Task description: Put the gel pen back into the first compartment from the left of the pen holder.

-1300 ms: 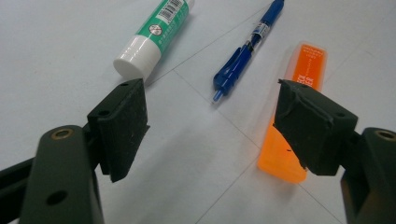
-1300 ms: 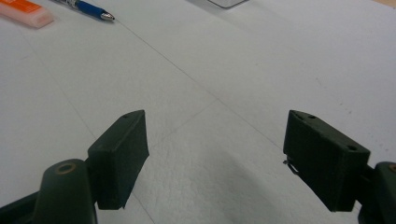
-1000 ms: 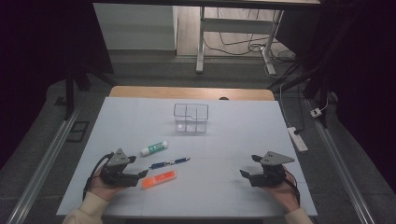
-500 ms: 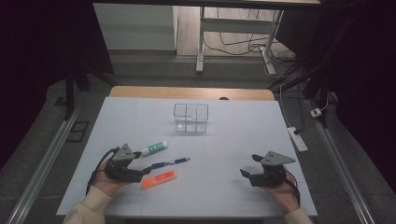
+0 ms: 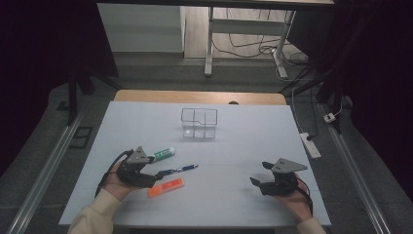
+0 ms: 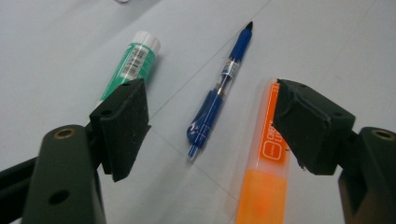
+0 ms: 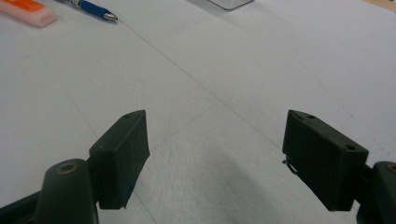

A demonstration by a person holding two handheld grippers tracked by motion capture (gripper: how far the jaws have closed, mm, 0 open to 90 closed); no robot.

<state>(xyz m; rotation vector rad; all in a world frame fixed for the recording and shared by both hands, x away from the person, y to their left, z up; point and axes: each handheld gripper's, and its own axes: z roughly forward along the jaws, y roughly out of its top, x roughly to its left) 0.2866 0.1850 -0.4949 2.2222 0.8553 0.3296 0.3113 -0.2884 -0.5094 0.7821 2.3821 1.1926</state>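
Observation:
On the white table lie a blue pen (image 5: 179, 170) (image 6: 219, 91), an orange highlighter (image 5: 166, 187) (image 6: 267, 163) and a green-and-white tube (image 5: 162, 154) (image 6: 129, 60). My left gripper (image 5: 152, 176) (image 6: 210, 128) is open just above them, its jaws straddling the blunt end of the pen; the left jaw is over the tube's end, the right jaw over the highlighter. Nothing is gripped. My right gripper (image 5: 259, 173) (image 7: 217, 154) hovers open over bare table at the front right, with the pen tip (image 7: 95, 10) and highlighter (image 7: 29, 10) far off.
A clear divided plastic box (image 5: 199, 123) stands at the middle back of the table (image 5: 243, 146). A wooden strip (image 5: 195, 96) edges the far side. A power strip (image 5: 310, 145) lies on the floor to the right.
My left gripper has moved forward and right from the table's front left, up to the pen and highlighter. The right gripper has stayed in place.

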